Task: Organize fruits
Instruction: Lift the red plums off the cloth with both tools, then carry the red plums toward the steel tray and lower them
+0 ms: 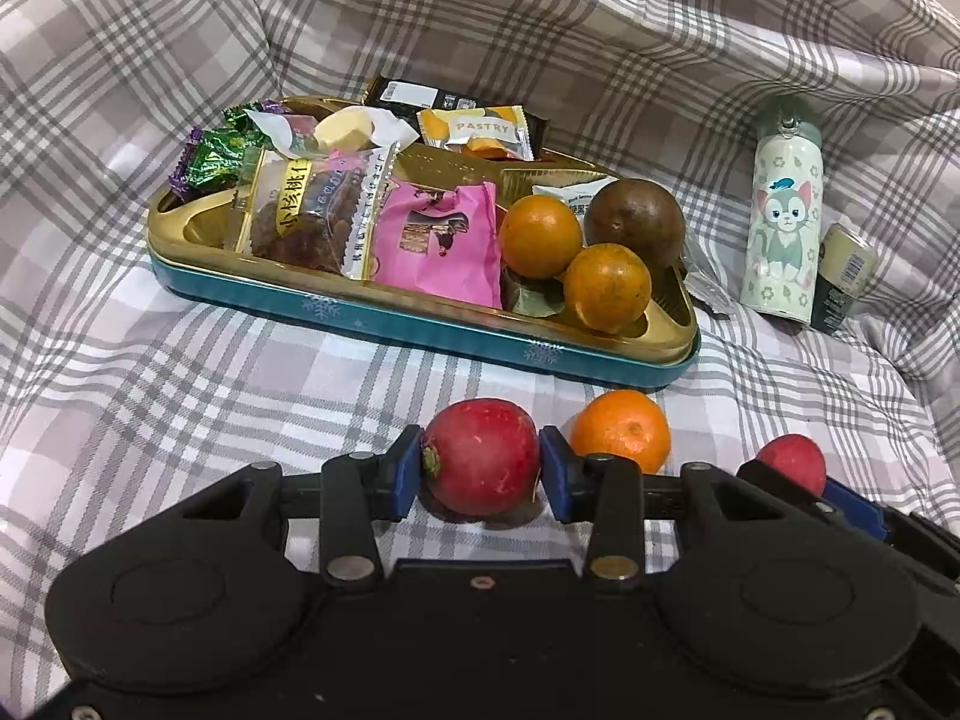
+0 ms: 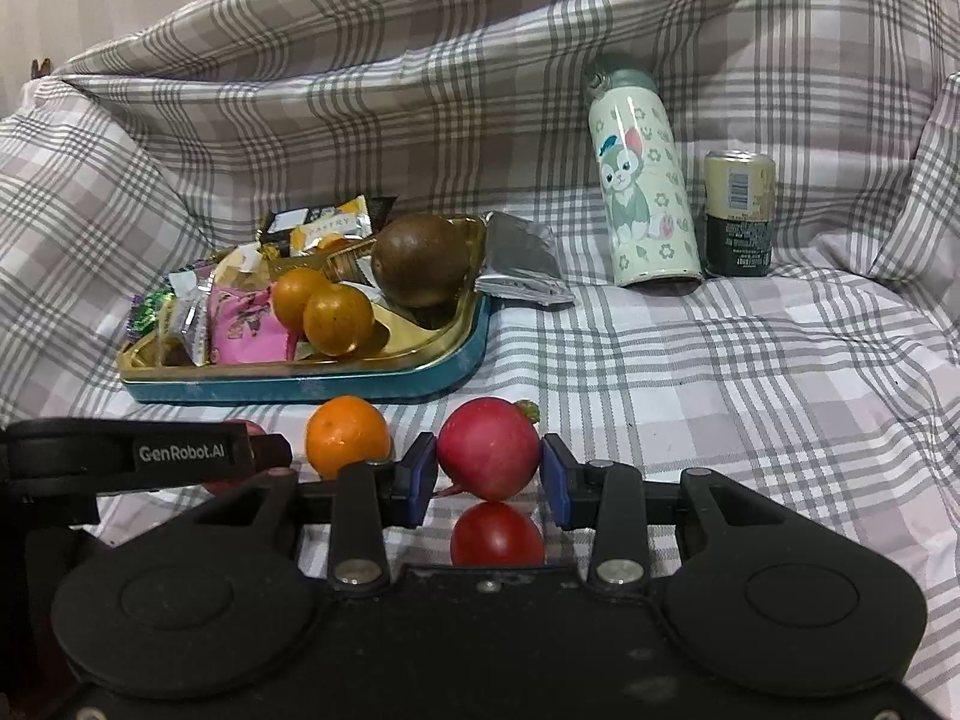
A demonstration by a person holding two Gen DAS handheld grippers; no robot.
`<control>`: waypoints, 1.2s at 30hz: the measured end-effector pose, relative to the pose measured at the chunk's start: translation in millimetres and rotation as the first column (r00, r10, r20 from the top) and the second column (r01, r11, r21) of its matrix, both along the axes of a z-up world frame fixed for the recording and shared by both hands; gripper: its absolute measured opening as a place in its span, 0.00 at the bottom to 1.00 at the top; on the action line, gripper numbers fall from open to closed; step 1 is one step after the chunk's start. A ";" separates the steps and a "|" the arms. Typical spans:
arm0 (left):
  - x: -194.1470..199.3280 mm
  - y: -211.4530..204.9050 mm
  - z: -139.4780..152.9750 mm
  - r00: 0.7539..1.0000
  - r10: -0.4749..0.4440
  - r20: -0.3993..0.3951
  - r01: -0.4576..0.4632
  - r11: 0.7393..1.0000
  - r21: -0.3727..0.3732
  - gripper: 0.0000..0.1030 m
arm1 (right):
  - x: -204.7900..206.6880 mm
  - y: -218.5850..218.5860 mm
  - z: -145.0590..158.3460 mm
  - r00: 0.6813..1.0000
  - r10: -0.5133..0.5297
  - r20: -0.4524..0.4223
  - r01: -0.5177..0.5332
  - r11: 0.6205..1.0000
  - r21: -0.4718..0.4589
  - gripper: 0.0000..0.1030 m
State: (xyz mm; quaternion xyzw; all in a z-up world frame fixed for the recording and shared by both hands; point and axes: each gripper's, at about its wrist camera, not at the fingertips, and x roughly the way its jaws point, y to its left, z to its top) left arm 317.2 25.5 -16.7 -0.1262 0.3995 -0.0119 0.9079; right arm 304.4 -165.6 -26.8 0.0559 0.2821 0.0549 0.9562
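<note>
A: Left wrist view. The left gripper (image 1: pixel 482 471) has its jaws pinching a red fruit (image 1: pixel 483 456) between the blue pads (image 1: pixel 555 476). A mandarin (image 1: pixel 621 431) lies just outside the right-hand jaw; the tray (image 1: pixel 420 324) sits ahead of the jaws.

B: Risk?

A: A round fruit could roll free of so small a contact. Swinging sideways would knock the mandarin.

B: Right wrist view?

A: The right gripper (image 2: pixel 489 471) flanks a second red fruit (image 2: pixel 489 449); contact looks likely, but I cannot tell. A small tomato (image 2: pixel 497 534) lies behind the jaws.

B: Hazard?

A: Both tools crowd together; collision is possible.
</note>
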 end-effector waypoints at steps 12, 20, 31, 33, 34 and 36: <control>-16.2 6.4 12.6 1.000 0.002 0.023 -0.001 1.000 -0.024 0.48 | -12.5 -7.1 4.5 0.999 -0.034 -0.002 0.034 0.998 0.056 0.38; -32.2 -2.3 19.0 0.998 -0.047 0.035 0.046 0.998 0.035 0.48 | -24.0 -23.4 7.0 0.997 -0.072 -0.027 0.073 0.997 0.041 0.38; -89.7 -8.1 48.5 0.996 -0.086 0.023 0.085 0.996 0.023 0.48 | -68.6 -30.8 26.8 0.999 -0.045 -0.029 0.047 0.997 0.058 0.38; -103.6 -9.0 53.0 0.995 -0.094 0.021 0.094 0.995 0.031 0.48 | -82.3 -31.1 28.9 0.999 -0.036 -0.033 0.038 0.997 0.062 0.38; -110.2 -8.9 54.7 0.995 -0.097 0.020 0.096 0.995 0.033 0.48 | -89.9 -31.3 29.7 0.999 -0.031 -0.034 0.034 0.997 0.062 0.38; -122.2 -8.2 56.9 0.995 -0.104 0.011 0.103 0.994 0.031 0.48 | -106.7 -32.1 30.6 0.999 -0.024 -0.037 0.026 0.998 0.063 0.38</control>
